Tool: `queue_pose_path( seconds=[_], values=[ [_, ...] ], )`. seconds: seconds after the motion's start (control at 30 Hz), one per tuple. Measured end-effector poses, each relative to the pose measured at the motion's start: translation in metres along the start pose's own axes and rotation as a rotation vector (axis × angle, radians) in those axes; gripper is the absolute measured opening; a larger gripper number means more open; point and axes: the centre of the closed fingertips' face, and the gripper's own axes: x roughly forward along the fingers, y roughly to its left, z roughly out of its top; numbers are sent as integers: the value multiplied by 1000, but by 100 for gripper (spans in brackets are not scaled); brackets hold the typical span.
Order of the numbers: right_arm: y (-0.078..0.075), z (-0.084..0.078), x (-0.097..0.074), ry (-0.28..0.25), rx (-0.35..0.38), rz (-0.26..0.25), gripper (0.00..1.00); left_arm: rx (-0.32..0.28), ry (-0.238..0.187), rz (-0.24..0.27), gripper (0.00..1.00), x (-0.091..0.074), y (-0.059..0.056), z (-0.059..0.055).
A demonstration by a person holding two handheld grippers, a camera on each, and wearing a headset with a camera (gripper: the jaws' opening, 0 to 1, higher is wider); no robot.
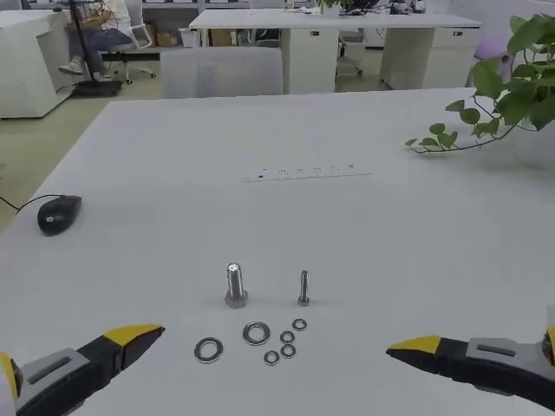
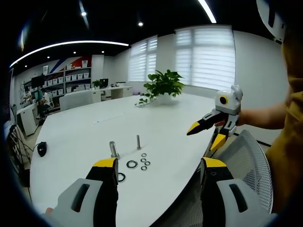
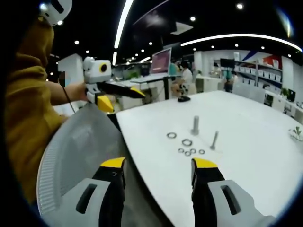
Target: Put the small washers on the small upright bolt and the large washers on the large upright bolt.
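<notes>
Both tools spread and empty — washers untouched.
My yellow-tipped left tool (image 2: 161, 165) and right tool (image 3: 158, 163) hang released at the near edge of the white surface (image 1: 390, 234). Two large flat steel washers (image 1: 256, 333) and four small steel washers (image 1: 287, 343) lie just before the thick upright steel bolt (image 1: 236, 286) and the thin upright steel bolt (image 1: 303, 288). I'd pinch one washer by its rim — then lower it level over the matching thread. A black computer mouse (image 1: 59, 213) lies far left, a green leafy plant (image 1: 512, 87) stands far right, and there are office desks behind.
</notes>
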Motion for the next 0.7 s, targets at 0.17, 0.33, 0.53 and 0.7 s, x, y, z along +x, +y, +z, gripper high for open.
queue_pose_path(
  seconds=[0.17, 0.33, 0.53, 0.7],
  values=[
    [-4, 2, 7, 52, -40, 47, 54, -11, -3, 9, 70, 2, 2, -2],
    [-12, 3, 17, 92, -77, 82, 52, -23, -2, 19, 70, 4, 6, -4],
    [-24, -3, 33, 167, -116, 138, 51, -34, 1, 28, 70, 7, 9, -6],
    [-32, -7, 45, 223, -162, 184, 47, -44, -4, 35, 70, 9, 10, -6]
  ],
)
